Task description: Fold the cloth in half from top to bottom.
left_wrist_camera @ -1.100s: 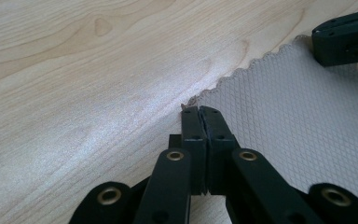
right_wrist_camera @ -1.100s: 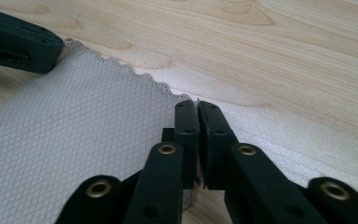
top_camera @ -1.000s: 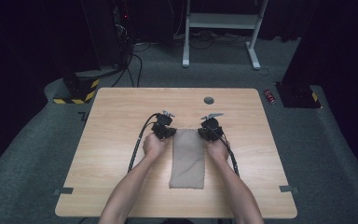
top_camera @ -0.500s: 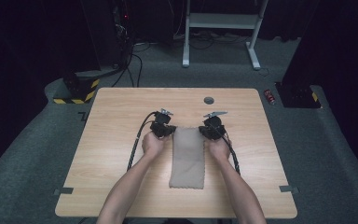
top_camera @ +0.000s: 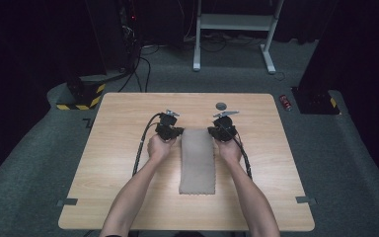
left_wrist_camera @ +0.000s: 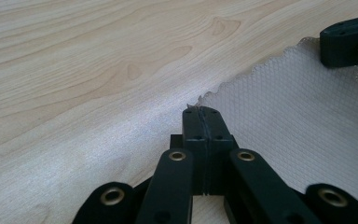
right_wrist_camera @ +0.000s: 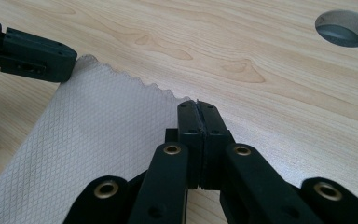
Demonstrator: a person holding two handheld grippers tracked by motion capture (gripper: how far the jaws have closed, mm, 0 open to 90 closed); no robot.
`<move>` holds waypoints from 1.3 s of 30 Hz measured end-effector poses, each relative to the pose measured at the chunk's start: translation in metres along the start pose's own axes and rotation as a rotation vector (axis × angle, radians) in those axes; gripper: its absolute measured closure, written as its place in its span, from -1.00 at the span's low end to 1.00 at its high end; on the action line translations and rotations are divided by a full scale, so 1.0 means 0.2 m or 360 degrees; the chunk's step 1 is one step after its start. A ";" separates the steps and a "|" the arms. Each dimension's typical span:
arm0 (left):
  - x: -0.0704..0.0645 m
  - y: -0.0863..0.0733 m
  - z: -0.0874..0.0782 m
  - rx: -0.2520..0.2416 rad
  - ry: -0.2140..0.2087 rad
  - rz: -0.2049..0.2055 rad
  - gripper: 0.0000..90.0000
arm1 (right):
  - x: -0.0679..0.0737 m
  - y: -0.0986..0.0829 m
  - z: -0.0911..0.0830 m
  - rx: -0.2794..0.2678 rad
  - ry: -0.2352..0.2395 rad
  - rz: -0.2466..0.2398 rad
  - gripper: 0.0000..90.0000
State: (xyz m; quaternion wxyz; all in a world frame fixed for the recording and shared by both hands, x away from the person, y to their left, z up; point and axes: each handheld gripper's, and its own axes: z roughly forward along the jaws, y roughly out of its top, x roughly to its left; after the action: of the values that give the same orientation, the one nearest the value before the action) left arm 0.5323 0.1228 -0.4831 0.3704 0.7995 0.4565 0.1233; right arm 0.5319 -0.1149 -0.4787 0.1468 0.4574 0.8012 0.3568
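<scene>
A beige waffle-textured cloth point(top_camera: 197, 160) lies as a long folded strip on the middle of the wooden table point(top_camera: 123, 197). My left gripper point(top_camera: 173, 132) sits at its far left corner and my right gripper point(top_camera: 217, 132) at its far right corner. In the left gripper view the jaws point(left_wrist_camera: 202, 111) are pressed together on the cloth's point(left_wrist_camera: 298, 121) scalloped corner, with the right gripper's tip point(left_wrist_camera: 349, 42) across the edge. The right gripper view shows its jaws point(right_wrist_camera: 198, 105) closed on the opposite corner of the cloth point(right_wrist_camera: 98, 135), with the left gripper's tip point(right_wrist_camera: 32, 56) at the far corner.
A round cable hole point(top_camera: 221, 105) sits in the table just beyond the right gripper, also seen in the right gripper view point(right_wrist_camera: 345, 28). Cables trail back along both forearms. A red can point(top_camera: 286, 101) lies on the floor off the table's far right corner.
Both grippers have shifted slightly away from the person and a little apart, taking the cloth's far edge with them.
</scene>
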 end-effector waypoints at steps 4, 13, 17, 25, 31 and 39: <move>-0.03 -0.01 -0.06 -0.0070 -0.0029 0.0034 1.00 | 0.01 -0.01 -0.04 -0.0035 0.0023 -0.0025 0.99; -0.07 -0.06 -0.15 -0.0082 -0.0094 0.0100 1.00 | 0.03 -0.07 -0.14 -0.0093 0.0103 -0.0066 0.99; -0.11 -0.09 -0.18 -0.0076 -0.0134 0.0136 1.00 | 0.05 -0.12 -0.17 -0.0083 0.0122 -0.0104 0.99; -0.16 -0.16 -0.22 -0.0074 -0.0185 0.0178 1.00 | 0.07 -0.20 -0.23 -0.0083 0.0160 -0.0155 0.99; -0.21 -0.22 -0.25 -0.0068 -0.0175 0.0224 1.00 | 0.10 -0.24 -0.26 -0.0091 0.0167 -0.0203 0.99; -0.25 -0.27 -0.27 -0.0082 -0.0191 0.0242 1.00 | 0.12 -0.30 -0.30 -0.0085 0.0170 -0.0227 0.99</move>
State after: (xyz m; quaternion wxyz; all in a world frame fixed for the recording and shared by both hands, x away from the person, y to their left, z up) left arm 0.4417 0.1248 -0.4770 0.4071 0.8280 0.3681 0.1145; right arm 0.4482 -0.1401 -0.4763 0.1410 0.3756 0.8286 0.3906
